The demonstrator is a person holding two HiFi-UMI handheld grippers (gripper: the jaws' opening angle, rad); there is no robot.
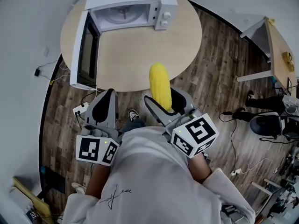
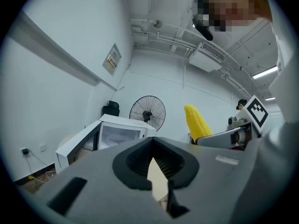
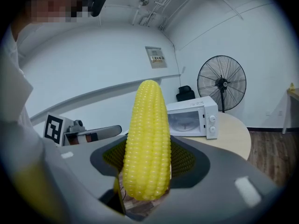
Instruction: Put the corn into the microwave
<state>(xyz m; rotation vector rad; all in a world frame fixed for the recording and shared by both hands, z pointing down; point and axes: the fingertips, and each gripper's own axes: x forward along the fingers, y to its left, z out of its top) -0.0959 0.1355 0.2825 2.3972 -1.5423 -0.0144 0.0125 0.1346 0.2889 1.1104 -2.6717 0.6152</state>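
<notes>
Between the right gripper's (image 3: 145, 174) clamped jaws stood a corn cob (image 3: 147, 139), tip up, at the near edge of the round table (image 1: 140, 50). Left gripper (image 2: 156, 174) jaws were closed on nothing. A white microwave (image 1: 128, 6) sat at the table's far side, its door (image 1: 84, 48) open.

It is looking like a lab or office: pipes (image 2: 163, 31) are running along the bare ceiling at the left gripper view's top, a fan (image 3: 221, 83) is standing mid-right in the right gripper view, and a power strip (image 1: 80, 108) is lying on the wood floor (image 1: 219, 64) at the head view's left.
</notes>
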